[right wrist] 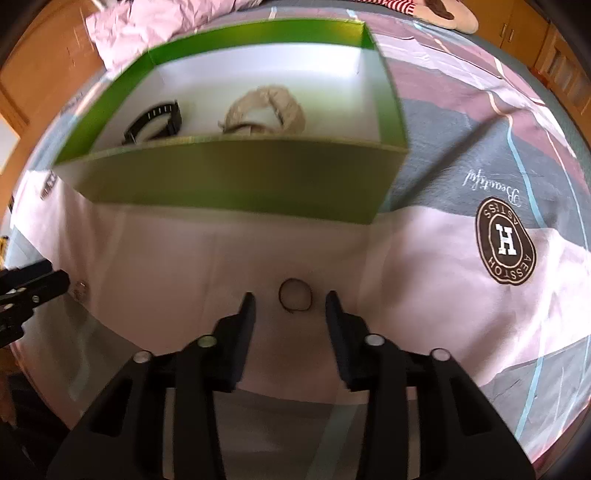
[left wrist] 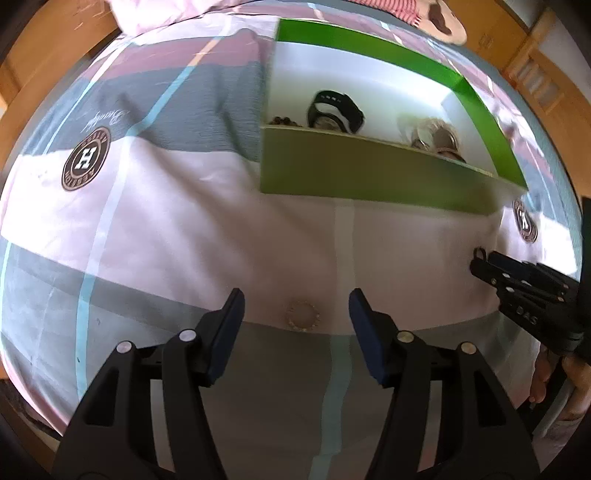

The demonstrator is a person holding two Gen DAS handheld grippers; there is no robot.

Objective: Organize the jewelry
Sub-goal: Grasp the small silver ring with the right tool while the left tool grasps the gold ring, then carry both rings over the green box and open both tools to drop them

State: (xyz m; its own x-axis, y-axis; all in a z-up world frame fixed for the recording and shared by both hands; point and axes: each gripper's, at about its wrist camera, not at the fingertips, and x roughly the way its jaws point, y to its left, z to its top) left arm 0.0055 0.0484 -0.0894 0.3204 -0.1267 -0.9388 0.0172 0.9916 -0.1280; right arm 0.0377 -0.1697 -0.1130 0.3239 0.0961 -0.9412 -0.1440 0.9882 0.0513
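Note:
A green box with a white inside stands on the bed. It holds a black watch, a beige bracelet pile and a brown bead item. My left gripper is open, its fingers on either side of a small gold beaded ring-shaped bracelet on the sheet. My right gripper is open around a thin dark ring lying on the sheet. The box, watch and beige pile also show in the right wrist view.
The bedspread is pink, grey and white with round brown "H" logos. The right gripper shows at the right of the left view; the left gripper's tip shows at the left of the right view. A crumpled pink blanket lies behind the box.

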